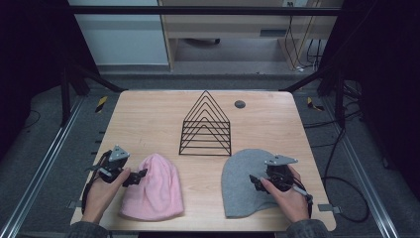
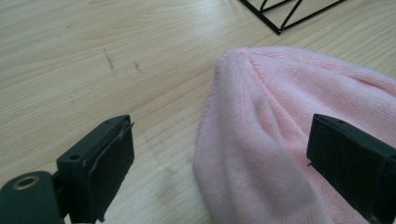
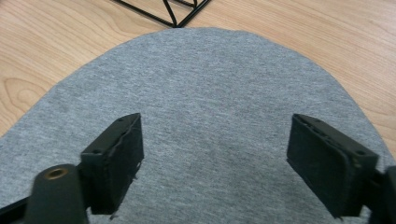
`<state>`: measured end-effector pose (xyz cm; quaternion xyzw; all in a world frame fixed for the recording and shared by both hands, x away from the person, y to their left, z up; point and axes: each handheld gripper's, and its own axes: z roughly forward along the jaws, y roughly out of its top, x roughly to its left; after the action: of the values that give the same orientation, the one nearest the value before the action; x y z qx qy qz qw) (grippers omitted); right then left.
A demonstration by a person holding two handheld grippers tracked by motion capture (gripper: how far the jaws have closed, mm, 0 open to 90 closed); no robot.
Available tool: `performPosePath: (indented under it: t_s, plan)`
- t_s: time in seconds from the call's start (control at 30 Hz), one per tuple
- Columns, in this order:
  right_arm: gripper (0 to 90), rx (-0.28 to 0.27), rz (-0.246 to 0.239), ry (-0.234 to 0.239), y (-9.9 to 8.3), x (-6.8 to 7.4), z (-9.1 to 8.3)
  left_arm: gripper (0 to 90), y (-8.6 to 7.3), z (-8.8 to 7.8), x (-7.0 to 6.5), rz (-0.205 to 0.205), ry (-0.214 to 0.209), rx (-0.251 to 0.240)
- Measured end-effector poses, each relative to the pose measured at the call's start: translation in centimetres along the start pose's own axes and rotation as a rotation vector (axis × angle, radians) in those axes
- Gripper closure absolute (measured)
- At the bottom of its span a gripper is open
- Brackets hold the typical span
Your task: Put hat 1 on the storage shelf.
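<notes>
Left tool (image 1: 140,174), lower left of the high view: jaws spread, nothing pinched, poised at the left edge of pink beanie (image 1: 153,187). In the left gripper view, pink knit (image 2: 280,135) between the jaws, pads not touching.

Right tool (image 1: 253,181), lower right: jaws spread, empty, hovering over grey beanie (image 1: 242,181), which lies flat on the tabletop (image 1: 148,124). In the right gripper view, grey cloth (image 3: 210,102) spanning the gap below the jaws.

Both beanies at the bottom of the frame, side by side, apart. Judged light, soft, limp; likely to sag and fold when lifted. Best pinched at an edge or a bunched fold, not flat cloth.

Black wire rack (image 1: 205,126), centre of the frame, slots empty. Small dark disc (image 1: 239,104) upper right of rack.
</notes>
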<state>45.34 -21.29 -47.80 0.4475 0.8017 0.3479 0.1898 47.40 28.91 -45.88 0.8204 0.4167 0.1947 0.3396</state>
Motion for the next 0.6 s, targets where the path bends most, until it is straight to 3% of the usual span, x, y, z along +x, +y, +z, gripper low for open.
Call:
performPosePath:
  t_s: [0.13, 0.2, 0.27, 0.4, 0.53, 0.6]
  plan:
    - [24.5, -0.004, -0.007, -0.003, -0.2, -0.1, -0.3, 10.3, 0.1, -0.3, -0.1, -0.002, -0.009, -0.009]
    - [25.7, -0.021, -0.021, -0.018, -0.3, -0.1, -0.4, 14.6, 0.3, -0.6, -0.1, -0.007, -0.030, -0.042]
    - [26.2, -0.034, -0.025, -0.035, -0.4, -0.2, -0.5, 15.3, 0.6, -0.6, -0.1, -0.018, -0.054, -0.043]
    - [26.6, -0.019, -0.019, -0.042, -0.5, -0.3, -0.5, 15.7, 1.9, -0.8, 0.1, 0.017, -0.094, 0.009]
    - [24.2, -0.008, -0.026, -0.056, -0.4, -0.3, -0.3, 16.0, 4.2, -0.6, 1.1, -0.002, -0.155, 0.050]
    - [21.4, 0.002, -0.016, -0.062, -0.4, -0.2, -0.3, 16.4, 5.6, -0.4, 1.5, 0.036, -0.150, 0.099]
